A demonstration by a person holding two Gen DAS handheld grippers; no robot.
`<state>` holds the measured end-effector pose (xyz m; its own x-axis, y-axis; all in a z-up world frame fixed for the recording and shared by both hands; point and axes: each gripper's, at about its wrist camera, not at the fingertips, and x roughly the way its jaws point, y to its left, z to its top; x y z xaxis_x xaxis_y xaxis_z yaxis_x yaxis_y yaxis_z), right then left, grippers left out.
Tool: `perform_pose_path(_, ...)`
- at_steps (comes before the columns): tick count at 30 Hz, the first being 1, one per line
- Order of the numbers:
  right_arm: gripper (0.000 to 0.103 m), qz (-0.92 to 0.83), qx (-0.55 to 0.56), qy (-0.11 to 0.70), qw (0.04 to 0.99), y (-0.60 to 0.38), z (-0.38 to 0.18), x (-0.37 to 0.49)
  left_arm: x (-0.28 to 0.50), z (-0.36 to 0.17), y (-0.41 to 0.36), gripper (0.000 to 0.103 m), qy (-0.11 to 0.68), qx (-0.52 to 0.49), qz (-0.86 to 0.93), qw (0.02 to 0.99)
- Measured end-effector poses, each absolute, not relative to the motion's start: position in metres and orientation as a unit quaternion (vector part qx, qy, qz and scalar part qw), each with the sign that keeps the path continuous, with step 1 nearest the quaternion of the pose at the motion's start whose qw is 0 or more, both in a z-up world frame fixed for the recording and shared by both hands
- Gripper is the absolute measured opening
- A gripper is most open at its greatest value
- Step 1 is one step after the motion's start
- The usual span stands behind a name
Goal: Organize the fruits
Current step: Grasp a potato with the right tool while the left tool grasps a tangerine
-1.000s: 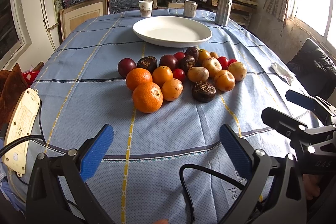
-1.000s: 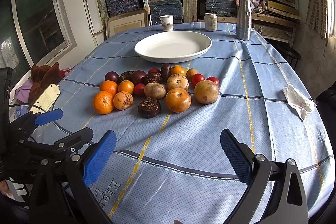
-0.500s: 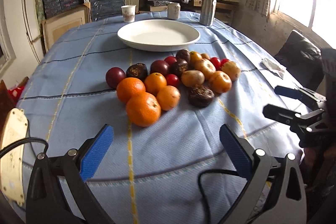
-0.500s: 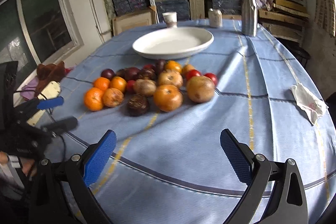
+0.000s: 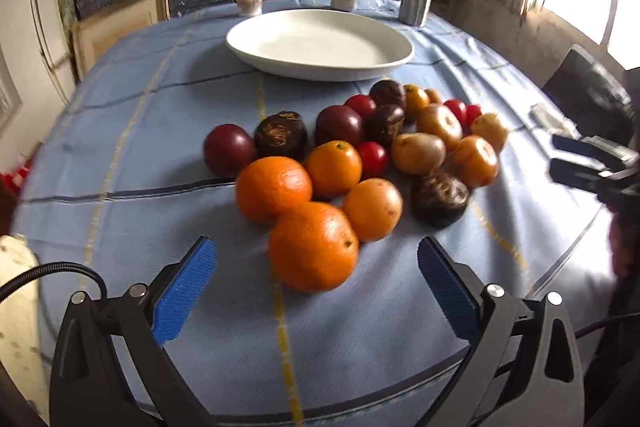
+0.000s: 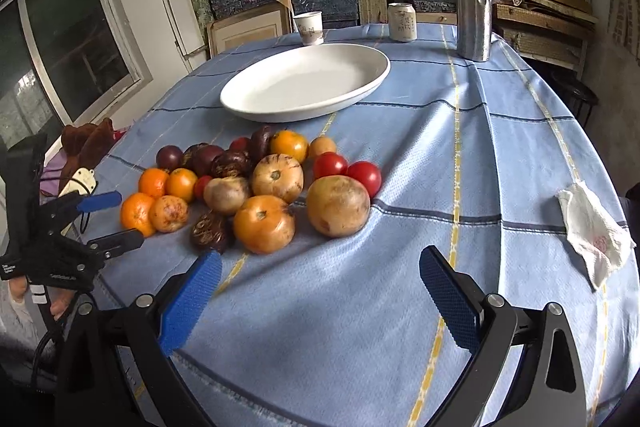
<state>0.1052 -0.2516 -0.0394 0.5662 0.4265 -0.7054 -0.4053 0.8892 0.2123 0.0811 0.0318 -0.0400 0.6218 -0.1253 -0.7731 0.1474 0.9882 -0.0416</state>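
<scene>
Three vessels, cup [image 6: 309, 28], can [image 6: 402, 22] and flask [image 6: 474, 9], stand beyond the plate [image 6: 372, 61].

- The right gripper [image 5: 576, 163] is smeared by blur at the left wrist view's right edge; its body is cut off.
- The cream device [image 5: 16, 311] is cropped at that view's left edge.
- Print on the can [image 6: 402, 22] and the paper cup [image 6: 309, 28] is too small to read.
- The rear fruits [image 6: 240, 145] sit half hidden behind nearer ones.
</scene>
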Motion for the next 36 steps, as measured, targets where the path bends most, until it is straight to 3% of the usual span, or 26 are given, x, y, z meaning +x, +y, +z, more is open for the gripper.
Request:
perform_pose_path(4,0.099,0.238,0.022,0.409,0.881,-0.25,-0.045,0.119,0.084,-0.042,0.032,0.096,0.424,0.0,-0.082,0.902)
perform_pose_path(6,0.096,0.239,0.019,0.412,0.879,-0.247,-0.046,0.123,0.085,-0.042,0.032,0.076,0.424,-0.002,-0.089,0.901)
perform_pose_path(8,0.093,0.236,0.009,0.414,0.879,-0.243,-0.048,0.128,0.088,-0.044,0.031,0.067,0.43,-0.002,-0.093,0.898)
perform_pose_path(11,0.086,0.233,0.009,0.418,0.878,-0.241,-0.05,0.136,0.09,-0.047,0.03,0.063,0.434,-0.003,-0.097,0.895)
perform_pose_path(15,0.065,0.245,0.019,0.432,0.868,-0.237,-0.055,0.152,0.089,-0.048,0.032,0.06,0.432,-0.007,-0.097,0.897)
perform_pose_path(18,0.062,0.248,0.031,0.435,0.865,-0.236,-0.058,0.158,0.086,-0.049,0.033,0.057,0.433,-0.006,-0.092,0.897)
perform_pose_path(22,0.049,0.25,0.05,0.443,0.86,-0.24,-0.064,0.164,0.083,-0.052,0.036,0.056,0.44,-0.006,-0.087,0.894)
perform_pose_path(26,0.047,0.267,0.088,0.451,0.847,-0.249,-0.071,0.17,0.083,-0.056,0.043,0.056,0.448,-0.018,-0.083,0.89)
perform_pose_path(30,0.046,0.272,0.096,0.448,0.847,-0.25,-0.073,0.169,0.081,-0.055,0.047,0.045,0.443,-0.024,-0.072,0.893)
perform_pose_path(36,0.046,0.273,0.099,0.445,0.847,-0.25,-0.073,0.168,0.076,-0.051,0.045,0.045,0.429,-0.021,-0.067,0.9)
